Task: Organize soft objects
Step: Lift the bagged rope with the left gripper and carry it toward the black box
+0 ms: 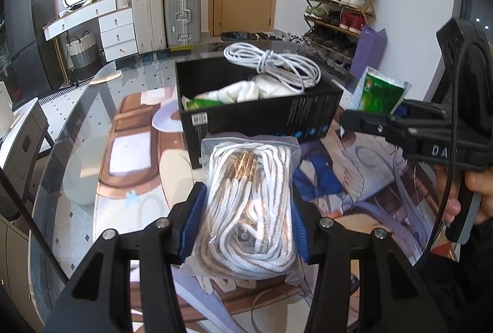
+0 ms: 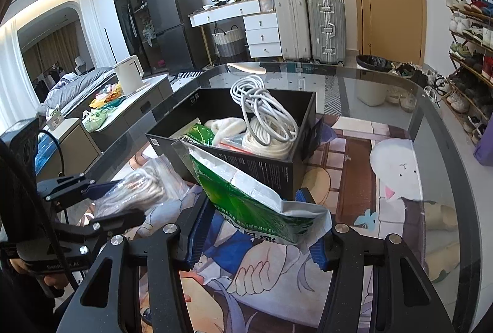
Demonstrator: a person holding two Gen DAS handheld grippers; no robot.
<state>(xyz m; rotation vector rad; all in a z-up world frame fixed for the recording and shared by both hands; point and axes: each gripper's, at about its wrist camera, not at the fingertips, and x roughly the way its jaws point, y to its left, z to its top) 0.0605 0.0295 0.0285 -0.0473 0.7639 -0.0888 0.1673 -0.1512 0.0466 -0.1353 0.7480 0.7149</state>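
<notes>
Bagged rope (image 1: 249, 206) sat low centre in the left wrist view, clamped by the left gripper (image 1: 245, 228), just below the black box (image 1: 262, 114). In the right wrist view, the right gripper (image 2: 257, 228) pinched the green packet (image 2: 246, 194) lower centre, before that box.

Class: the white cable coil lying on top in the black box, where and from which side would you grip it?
Grip the white cable coil at its tied waist, where the strands bunch narrow. Come from above: the black box walls it in and the coil sits proud of the rim.
</notes>
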